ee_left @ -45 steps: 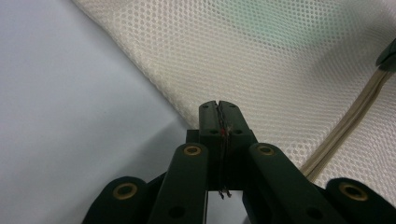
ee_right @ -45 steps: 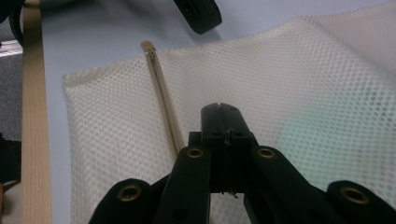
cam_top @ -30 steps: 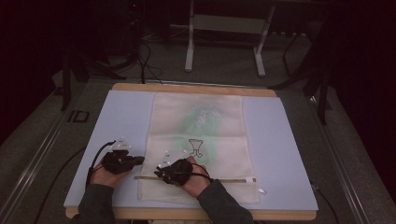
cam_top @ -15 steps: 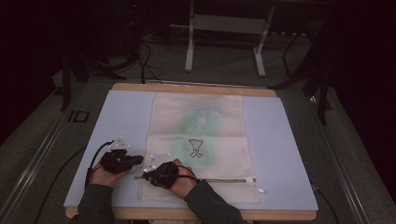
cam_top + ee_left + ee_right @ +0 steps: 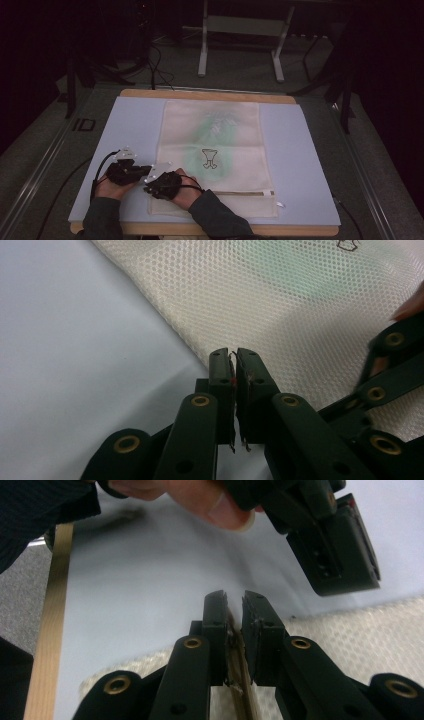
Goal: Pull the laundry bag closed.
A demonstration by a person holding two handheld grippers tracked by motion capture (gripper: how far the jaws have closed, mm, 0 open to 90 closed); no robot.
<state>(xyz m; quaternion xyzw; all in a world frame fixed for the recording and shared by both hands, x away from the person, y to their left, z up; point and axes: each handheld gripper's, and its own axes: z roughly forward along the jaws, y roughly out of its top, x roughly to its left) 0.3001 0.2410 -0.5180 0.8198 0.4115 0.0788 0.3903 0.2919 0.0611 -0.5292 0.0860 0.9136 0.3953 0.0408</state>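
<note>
Looks like a dim lab or recording studio rather than a home. Dark walls all round, grey carpet-like floor (image 5: 45,165) underneath. At the centre, a wooden table (image 5: 210,93) topped with a pale blue mat (image 5: 305,165), lit as the one bright patch. At 12 o'clock, a white metal stand (image 5: 240,30) on splayed feet. At 11 o'clock, black cables (image 5: 155,65) trailing over the floor. At 2 o'clock, dark stand legs (image 5: 345,95), possibly tripods.

The letters "ID" stand on the floor (image 5: 50,150) left of the table (image 5: 310,150).
</note>
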